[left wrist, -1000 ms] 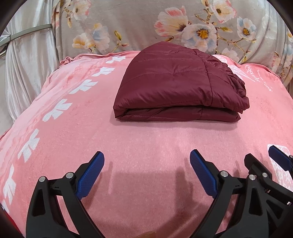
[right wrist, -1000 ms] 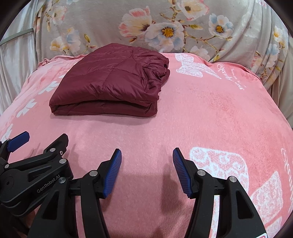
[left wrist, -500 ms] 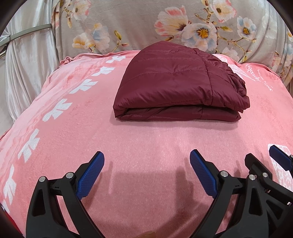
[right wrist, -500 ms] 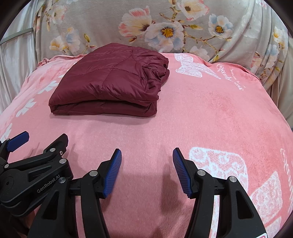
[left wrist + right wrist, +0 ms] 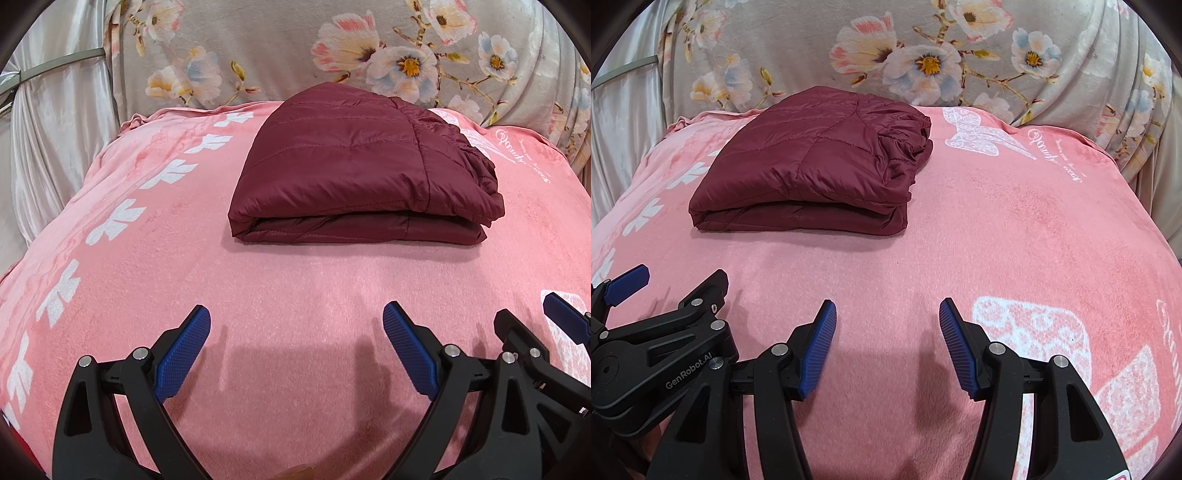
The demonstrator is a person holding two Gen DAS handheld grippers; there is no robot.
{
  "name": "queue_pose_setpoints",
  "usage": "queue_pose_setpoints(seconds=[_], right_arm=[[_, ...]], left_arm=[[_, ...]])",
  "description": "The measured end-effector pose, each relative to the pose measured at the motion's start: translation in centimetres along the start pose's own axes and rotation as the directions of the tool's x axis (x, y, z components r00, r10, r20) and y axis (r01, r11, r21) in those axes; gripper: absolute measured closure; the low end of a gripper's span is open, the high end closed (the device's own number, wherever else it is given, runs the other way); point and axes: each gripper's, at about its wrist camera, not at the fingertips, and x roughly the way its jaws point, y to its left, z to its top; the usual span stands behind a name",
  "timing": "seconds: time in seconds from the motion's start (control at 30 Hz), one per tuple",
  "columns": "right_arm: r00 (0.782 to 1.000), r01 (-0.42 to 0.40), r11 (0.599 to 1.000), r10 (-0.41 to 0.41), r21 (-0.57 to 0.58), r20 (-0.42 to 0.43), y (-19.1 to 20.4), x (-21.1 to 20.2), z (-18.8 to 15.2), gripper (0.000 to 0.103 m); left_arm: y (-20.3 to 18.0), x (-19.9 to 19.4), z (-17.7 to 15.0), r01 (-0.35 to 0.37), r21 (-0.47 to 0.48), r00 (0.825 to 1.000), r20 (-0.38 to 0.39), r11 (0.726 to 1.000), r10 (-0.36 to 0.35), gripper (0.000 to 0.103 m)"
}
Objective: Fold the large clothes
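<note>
A maroon quilted jacket (image 5: 354, 166) lies folded into a thick rectangle on the pink blanket (image 5: 295, 288), toward the far side. In the right wrist view the same jacket (image 5: 812, 166) sits at the upper left. My left gripper (image 5: 297, 325) hovers over bare blanket well short of the jacket, open, with nothing between its blue pads. My right gripper (image 5: 886, 317) hangs beside it to the right, also open and empty. Each gripper shows at the edge of the other's view: the right gripper (image 5: 532, 332) in the left wrist view, the left gripper (image 5: 674, 286) in the right wrist view.
A grey floral cloth (image 5: 295, 48) rises behind the blanket like a backrest. Pale satin fabric (image 5: 55, 129) hangs at the left. The blanket (image 5: 1015, 229) carries white butterfly and leaf prints and drops away at its left and right edges.
</note>
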Motion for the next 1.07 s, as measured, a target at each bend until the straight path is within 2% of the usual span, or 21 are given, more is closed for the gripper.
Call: queue_pose_setpoints(seconds=[0.87, 1.07], right_arm=[[1.0, 0.003, 1.0, -0.003, -0.002, -0.004, -0.15, 0.02, -0.12, 0.046], [1.0, 0.006, 1.0, -0.006, -0.007, -0.005, -0.47, 0.02, -0.11, 0.046]], left_arm=[[0.24, 0.06, -0.15, 0.003, -0.001, 1.0, -0.002, 1.0, -0.003, 0.011], [0.19, 0.17, -0.18, 0.006, 0.009, 1.0, -0.003, 1.0, -0.006, 0.015]])
